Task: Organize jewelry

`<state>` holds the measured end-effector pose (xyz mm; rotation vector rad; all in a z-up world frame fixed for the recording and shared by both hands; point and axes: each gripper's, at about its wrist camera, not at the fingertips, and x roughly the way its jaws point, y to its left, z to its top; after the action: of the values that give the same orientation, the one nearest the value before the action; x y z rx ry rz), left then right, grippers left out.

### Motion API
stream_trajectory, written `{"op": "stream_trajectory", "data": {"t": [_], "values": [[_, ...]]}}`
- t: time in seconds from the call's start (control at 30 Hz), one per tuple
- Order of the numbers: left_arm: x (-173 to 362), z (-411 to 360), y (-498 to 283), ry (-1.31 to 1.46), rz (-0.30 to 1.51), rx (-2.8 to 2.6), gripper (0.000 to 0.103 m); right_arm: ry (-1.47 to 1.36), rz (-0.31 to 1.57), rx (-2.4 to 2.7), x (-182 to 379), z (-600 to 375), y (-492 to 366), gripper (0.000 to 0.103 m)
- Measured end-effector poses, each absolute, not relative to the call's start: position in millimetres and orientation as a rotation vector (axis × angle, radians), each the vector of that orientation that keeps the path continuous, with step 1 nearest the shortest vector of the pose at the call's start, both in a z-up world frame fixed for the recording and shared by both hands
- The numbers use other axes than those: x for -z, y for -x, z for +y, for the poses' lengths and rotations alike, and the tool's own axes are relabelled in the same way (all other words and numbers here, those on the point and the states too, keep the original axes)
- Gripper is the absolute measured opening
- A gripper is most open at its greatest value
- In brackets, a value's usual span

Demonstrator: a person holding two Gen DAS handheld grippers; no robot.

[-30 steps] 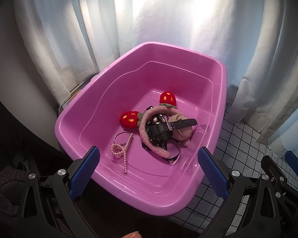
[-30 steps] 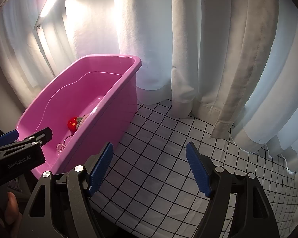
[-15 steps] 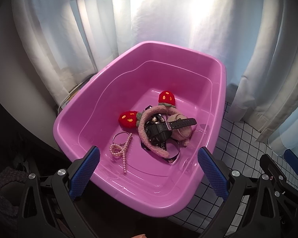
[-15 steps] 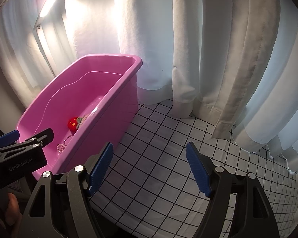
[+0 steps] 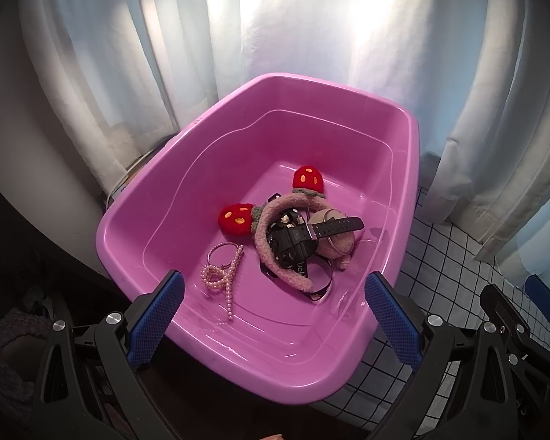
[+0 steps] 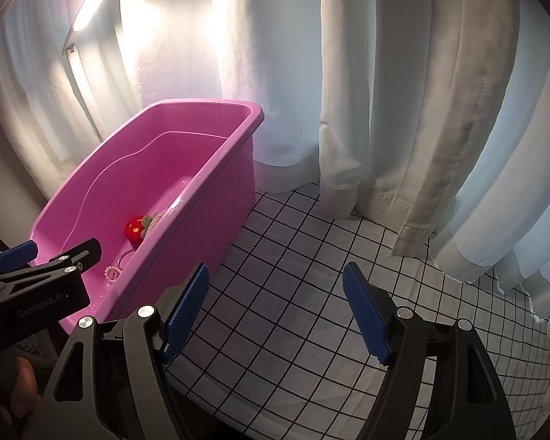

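In front of you a pink tub (image 5: 187, 168) holds the jewelry. A pearl string (image 5: 222, 275) lies looped on the near left floor, touching a thin bangle (image 5: 220, 253). To the right, a fuzzy pink headband (image 5: 275, 253) with two red strawberries (image 5: 236, 219) curls around a black watch (image 5: 304, 236), its strap pointing right.

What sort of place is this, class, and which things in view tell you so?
Probably a home room, perhaps a bedroom corner: white curtains hang behind a table under a grid-patterned cloth, where a pink plastic tub holds jewelry.
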<state>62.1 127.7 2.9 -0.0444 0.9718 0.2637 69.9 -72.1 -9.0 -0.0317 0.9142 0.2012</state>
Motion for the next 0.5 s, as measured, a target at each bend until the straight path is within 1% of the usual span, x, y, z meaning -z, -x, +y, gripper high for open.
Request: {"op": "stream_trajectory", "data": {"t": [0.5], "values": [[-2.8,128.5,-63.2,0.038,0.972,-0.264,0.097,0.034,0.917,-0.206,10.0,-71.2,-71.2,0.072]]}}
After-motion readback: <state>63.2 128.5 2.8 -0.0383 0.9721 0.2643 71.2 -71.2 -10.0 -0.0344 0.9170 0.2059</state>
